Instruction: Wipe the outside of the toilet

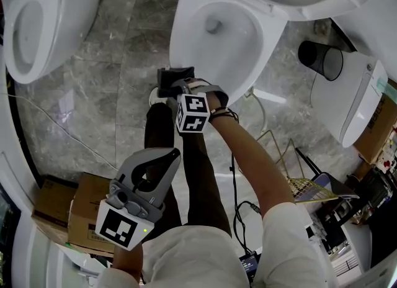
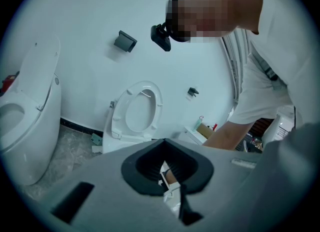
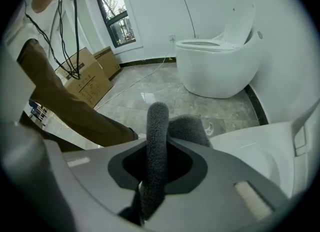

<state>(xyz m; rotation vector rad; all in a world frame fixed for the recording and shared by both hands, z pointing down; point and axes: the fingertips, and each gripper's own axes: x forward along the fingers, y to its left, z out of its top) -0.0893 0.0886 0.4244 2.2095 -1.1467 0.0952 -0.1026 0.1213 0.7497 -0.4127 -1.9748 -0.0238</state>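
Right gripper (image 3: pixel 142 207) jaws clamp cloth (image 3: pixel 157 136), which sticks out toward 12 o'clock. Cloth sits at toilet's (image 1: pixel 186 38) 7 o'clock side. Left gripper (image 2: pixel 181 203) jaws closed, empty.

The toilet (image 1: pixel 186 32) at 12 o'clock looks like smooth, glossy white ceramic. The cloth (image 3: pixel 156 141) is dark grey, fuzzy and rough. The floor (image 1: pixel 105 107) is polished grey stone, and the boxes (image 1: pixel 87 209) at 7 o'clock are matt cardboard.

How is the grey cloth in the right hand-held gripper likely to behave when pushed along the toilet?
The cloth will probably be floppy: it folds and bulges above the right hand-held gripper. Its fuzzy pile suggests it is light and should drag, not slip, over the glossy toilet.
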